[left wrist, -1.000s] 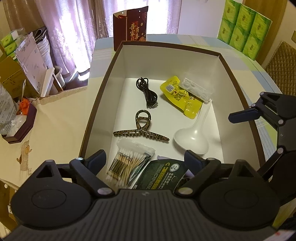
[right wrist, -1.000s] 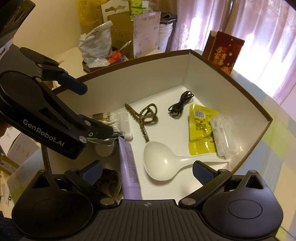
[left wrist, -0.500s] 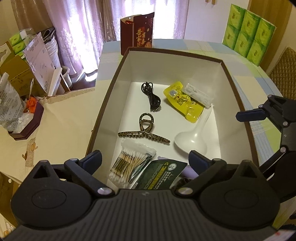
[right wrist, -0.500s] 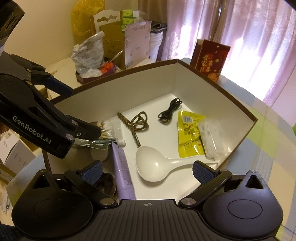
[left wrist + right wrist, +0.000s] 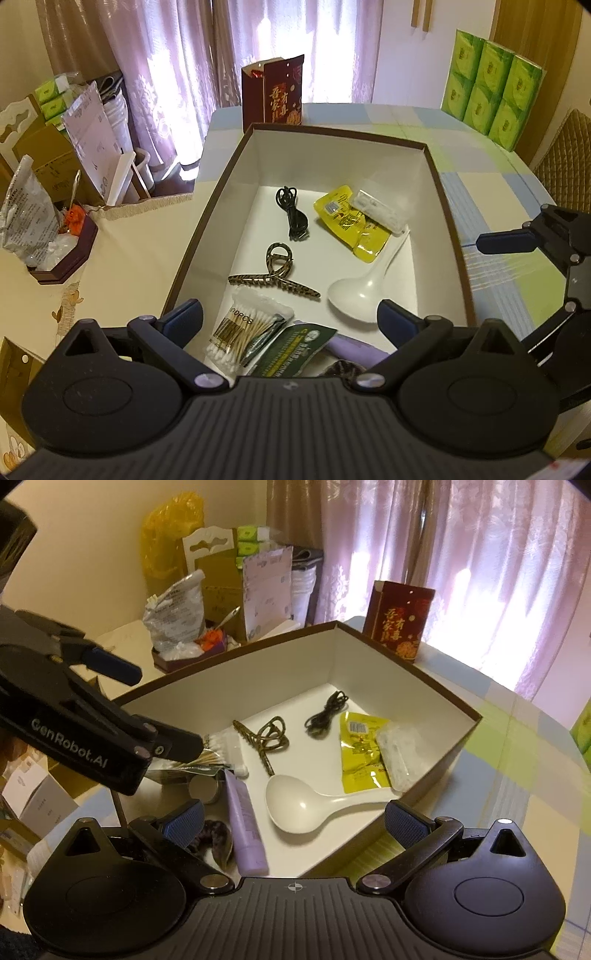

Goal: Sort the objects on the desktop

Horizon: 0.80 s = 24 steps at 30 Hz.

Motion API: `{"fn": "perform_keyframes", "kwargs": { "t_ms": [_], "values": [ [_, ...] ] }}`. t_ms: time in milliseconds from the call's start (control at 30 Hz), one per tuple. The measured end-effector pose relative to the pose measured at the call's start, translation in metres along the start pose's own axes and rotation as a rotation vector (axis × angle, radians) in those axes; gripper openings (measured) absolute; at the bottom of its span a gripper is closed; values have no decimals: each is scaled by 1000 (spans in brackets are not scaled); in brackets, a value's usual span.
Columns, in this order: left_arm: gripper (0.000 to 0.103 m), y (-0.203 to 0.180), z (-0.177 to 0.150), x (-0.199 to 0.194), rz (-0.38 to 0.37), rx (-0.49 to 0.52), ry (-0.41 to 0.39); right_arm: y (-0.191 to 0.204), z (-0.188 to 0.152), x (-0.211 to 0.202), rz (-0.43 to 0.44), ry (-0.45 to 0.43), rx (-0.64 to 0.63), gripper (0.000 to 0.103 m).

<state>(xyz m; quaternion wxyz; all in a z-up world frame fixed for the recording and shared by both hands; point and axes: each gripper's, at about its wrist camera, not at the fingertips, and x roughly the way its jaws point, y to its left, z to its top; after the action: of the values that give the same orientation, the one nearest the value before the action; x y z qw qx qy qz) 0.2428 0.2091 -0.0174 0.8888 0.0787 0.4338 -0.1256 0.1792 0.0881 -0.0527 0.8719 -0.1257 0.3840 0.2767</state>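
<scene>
**Two open grippers hover over a box of odds and ends**

We hold the left hand-held gripper (image 5: 290,319) with its jaws spread wide and empty above the near end of the brown-rimmed box (image 5: 448,221); the right hand-held gripper (image 5: 293,821) is equally wide and empty at the box's near corner. From our right gripper, the white ladle (image 5: 306,806) lies closest, at twelve o'clock, its bowl near us and its handle running off toward three o'clock. In the left view the ladle (image 5: 364,286) sits at one o'clock, its handle pointing away toward the yellow packet (image 5: 347,221). We judge the right gripper the nearer one, needing a turn to close across the handle. The cotton swabs (image 5: 240,330) lie at eleven o'clock of our left gripper, the hair claw (image 5: 273,273) just beyond, the black cable (image 5: 293,219) farther still.
</scene>
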Motion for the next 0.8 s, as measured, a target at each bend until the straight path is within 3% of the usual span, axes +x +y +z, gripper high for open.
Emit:
{"fn": "perform_keyframes", "kwargs": {
  "t_ms": [333, 800],
  "values": [
    [101, -28, -14, -27, 55, -45, -31, -14, -17, -30, 47, -27, 23, 101],
    [102, -84, -36, -55, 121, -153, -8, -44, -48, -71, 107, -30, -7, 101]
  ]
}}
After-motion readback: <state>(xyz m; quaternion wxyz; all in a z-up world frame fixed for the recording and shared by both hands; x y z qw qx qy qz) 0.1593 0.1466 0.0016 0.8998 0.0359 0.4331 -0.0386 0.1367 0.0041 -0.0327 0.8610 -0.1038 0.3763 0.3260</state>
